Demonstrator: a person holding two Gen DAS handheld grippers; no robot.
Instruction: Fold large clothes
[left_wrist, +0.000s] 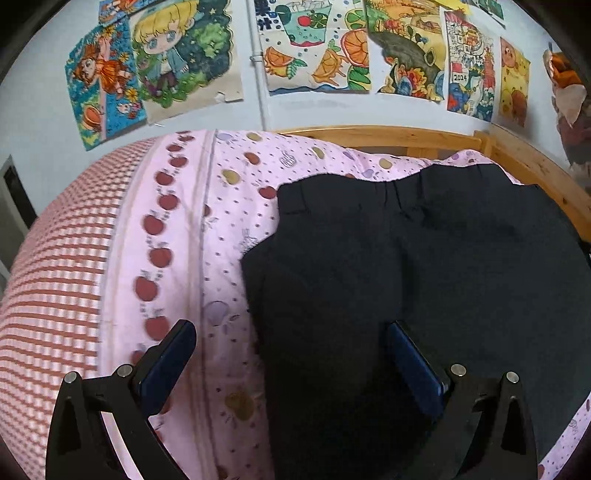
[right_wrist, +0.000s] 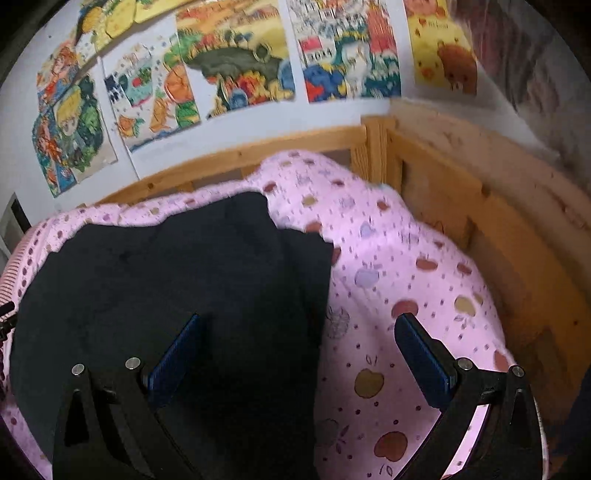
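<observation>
Both tongs (left_wrist: 291, 332) (right_wrist: 299, 325) hover spread-wide over the black garment (left_wrist: 406, 258).

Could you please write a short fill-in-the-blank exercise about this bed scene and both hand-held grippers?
1. The dark garment lies on a pink sheet printed with ____.
2. The left hand-held gripper has its jaws ____.
3. The right hand-held gripper holds ____.
4. The bed frame is made of ____.

Missing words: apples; open; nothing; wood
</observation>
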